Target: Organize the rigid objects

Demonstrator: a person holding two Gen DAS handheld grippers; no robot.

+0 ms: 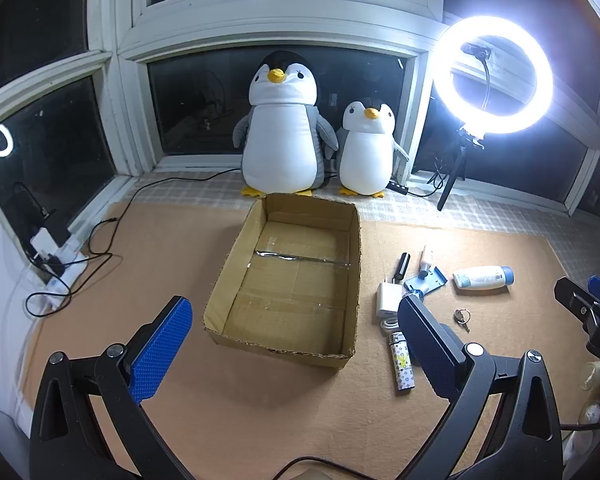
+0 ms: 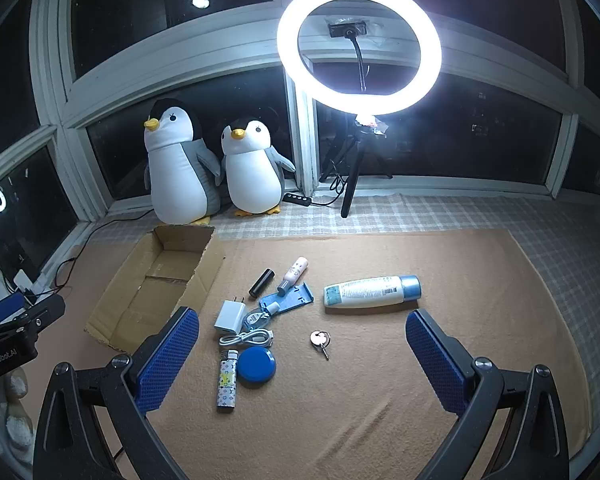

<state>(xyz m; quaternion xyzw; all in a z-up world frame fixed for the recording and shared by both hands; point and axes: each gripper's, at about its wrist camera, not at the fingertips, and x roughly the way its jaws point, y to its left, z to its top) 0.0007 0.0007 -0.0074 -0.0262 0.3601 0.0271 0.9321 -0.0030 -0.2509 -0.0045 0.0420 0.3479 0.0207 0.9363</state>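
Dark window panes back an orange mat where the cardboard box sits, nothing visible inside. Beside it lie a lotion bottle, lighter, charger and what looks like a key. Left tongs and right tongs gape, released.

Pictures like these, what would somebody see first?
First the glowing ring light on its stand by the window, then two penguin toys sitting on the sill. Below them an open cardboard box lies on the orange mat, with a white bottle and small things scattered beside it.
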